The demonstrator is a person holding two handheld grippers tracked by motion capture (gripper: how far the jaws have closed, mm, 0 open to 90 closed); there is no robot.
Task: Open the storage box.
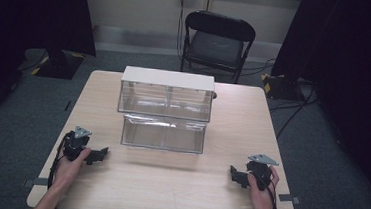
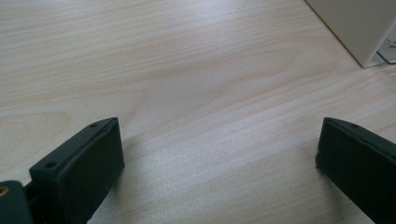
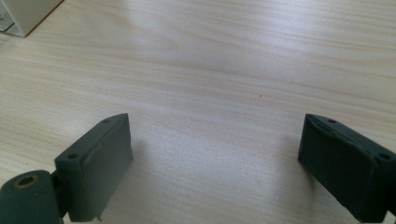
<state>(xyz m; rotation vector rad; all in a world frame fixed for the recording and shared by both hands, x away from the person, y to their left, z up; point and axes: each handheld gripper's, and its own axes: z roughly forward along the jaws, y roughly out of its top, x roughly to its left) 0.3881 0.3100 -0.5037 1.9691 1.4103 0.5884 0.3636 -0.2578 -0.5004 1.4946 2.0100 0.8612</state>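
A clear drawer cabinet with a white top [image 1: 168,78] stands at the middle back of the wooden table [image 1: 231,133]. One clear drawer [image 1: 163,133] is pulled out in front of it. My left gripper [image 1: 100,155] rests near the table's front left, held by a hand, its jaws wide apart over bare wood [image 2: 217,154]. My right gripper [image 1: 235,175] rests at the front right in the other hand, likewise open with nothing between the jaws [image 3: 215,149]. A white corner of the cabinet [image 2: 359,28] shows at the top right of the left gripper view and a cabinet corner [image 3: 25,14] at the top left of the right gripper view.
A black folding chair [image 1: 216,41] stands behind the table. Dark curtains hang at both sides, with cables on the grey floor [image 1: 298,108] at the right. Bare wood stretches between the two grippers along the table's front.
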